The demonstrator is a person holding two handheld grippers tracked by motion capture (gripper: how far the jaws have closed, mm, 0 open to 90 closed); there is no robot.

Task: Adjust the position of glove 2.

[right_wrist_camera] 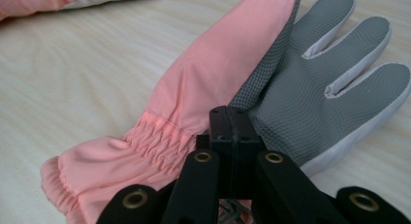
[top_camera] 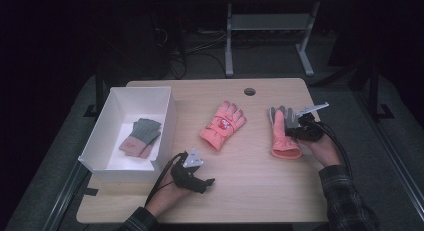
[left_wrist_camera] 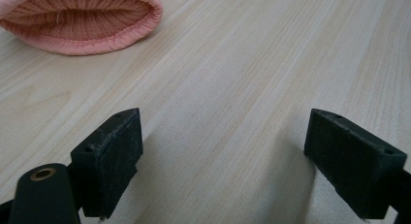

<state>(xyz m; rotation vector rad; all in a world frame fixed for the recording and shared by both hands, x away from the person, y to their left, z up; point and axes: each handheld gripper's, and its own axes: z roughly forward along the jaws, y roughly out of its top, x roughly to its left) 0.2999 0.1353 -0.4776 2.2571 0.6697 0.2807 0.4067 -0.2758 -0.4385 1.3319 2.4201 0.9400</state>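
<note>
Table at centre of the high view; right gripper on a pink-and-grey glove at right; left gripper low at centre. Left gripper view: jaws wide apart, holding nothing, over bare wood. Right gripper view: jaws pressed together at the glove's edge.

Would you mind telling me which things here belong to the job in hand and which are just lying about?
In the job:
- palm-up pink glove, pinched by the right tool
- other pink glove
- white box, knit gloves inside
- left tool, open over bare table

Lying about:
- table's round hole
- metal frame behind the table
</note>
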